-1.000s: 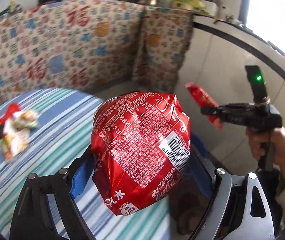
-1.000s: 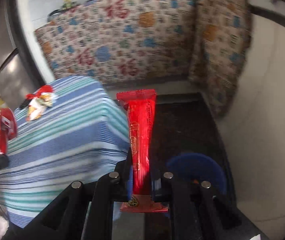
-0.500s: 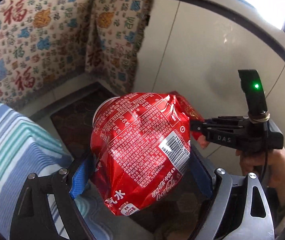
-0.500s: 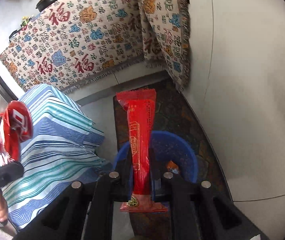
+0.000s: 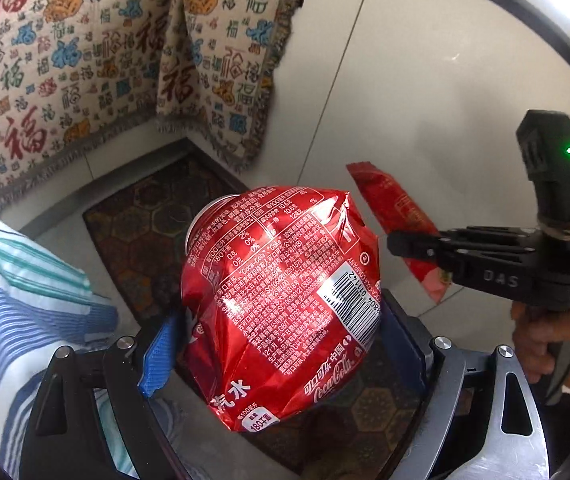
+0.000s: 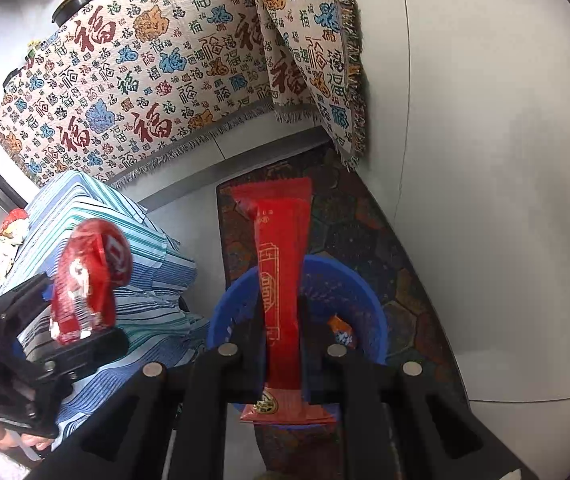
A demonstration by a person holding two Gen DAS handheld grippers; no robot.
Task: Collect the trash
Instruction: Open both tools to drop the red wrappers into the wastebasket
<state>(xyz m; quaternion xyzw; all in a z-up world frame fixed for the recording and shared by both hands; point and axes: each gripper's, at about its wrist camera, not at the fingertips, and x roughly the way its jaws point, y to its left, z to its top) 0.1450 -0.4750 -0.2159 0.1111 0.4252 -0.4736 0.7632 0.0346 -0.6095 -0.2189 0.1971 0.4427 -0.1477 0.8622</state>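
Note:
My left gripper (image 5: 281, 344) is shut on a crushed red Coca-Cola can (image 5: 281, 300), held in the air past the table's edge; the can also shows in the right wrist view (image 6: 85, 280). My right gripper (image 6: 283, 320) is shut on a long red snack wrapper (image 6: 281, 264), held upright directly above a blue trash bin (image 6: 361, 292) on the floor. The wrapper (image 5: 397, 216) and the right gripper (image 5: 413, 246) also show at the right of the left wrist view. The bin holds a small orange piece of trash (image 6: 341, 330).
A blue-striped tablecloth (image 6: 133, 248) covers the table left of the bin, with more wrappers (image 6: 7, 236) on its far side. A patterned dark mat (image 6: 365, 224) lies under the bin. A patterned cloth (image 6: 165, 72) hangs behind; a white wall (image 6: 485, 160) stands right.
Both grippers have swung away from the table toward the floor corner. The right gripper with the wrapper has come over the blue bin, which now looks closer. Both grips are unchanged.

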